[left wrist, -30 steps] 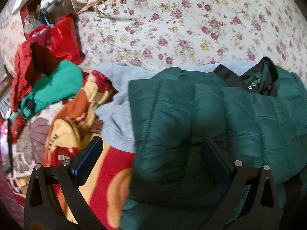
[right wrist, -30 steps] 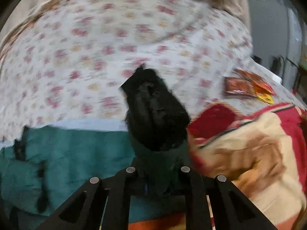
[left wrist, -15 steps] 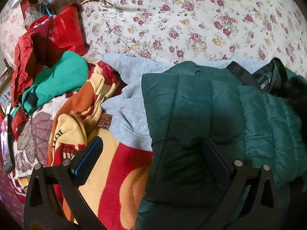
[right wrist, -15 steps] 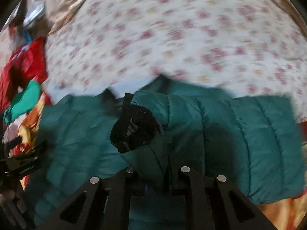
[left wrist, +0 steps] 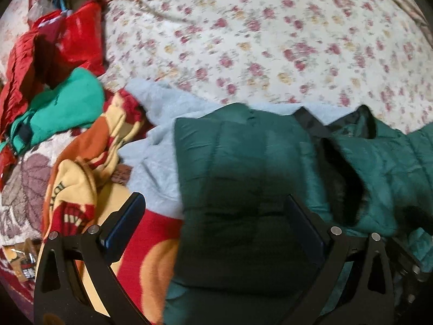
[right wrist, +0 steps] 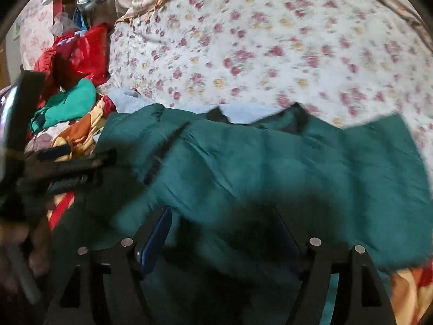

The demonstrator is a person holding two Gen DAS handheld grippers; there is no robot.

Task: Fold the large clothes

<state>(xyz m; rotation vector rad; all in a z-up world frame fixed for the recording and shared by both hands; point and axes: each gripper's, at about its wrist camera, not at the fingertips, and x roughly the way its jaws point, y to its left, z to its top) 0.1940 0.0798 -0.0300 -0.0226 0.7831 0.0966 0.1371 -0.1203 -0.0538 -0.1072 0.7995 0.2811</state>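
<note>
One green puffy coat [right wrist: 270,162] lies on the flowery bed [right wrist: 270,40], under two tongs: the left tongs [left wrist: 216,216] are wide open, and the right tongs [right wrist: 222,233] are opening, both holding nothing.

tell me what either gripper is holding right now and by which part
Nothing is held. The right gripper is opening above the green puffer jacket, nothing pinched between its pads. The left gripper is open over the jacket's folded side.

Each claw, left [left wrist: 213,216] and right [right wrist: 222,230], consists of black skeletal finger frames with triangular cut-outs, round silver screws and dark blue pads.
</note>
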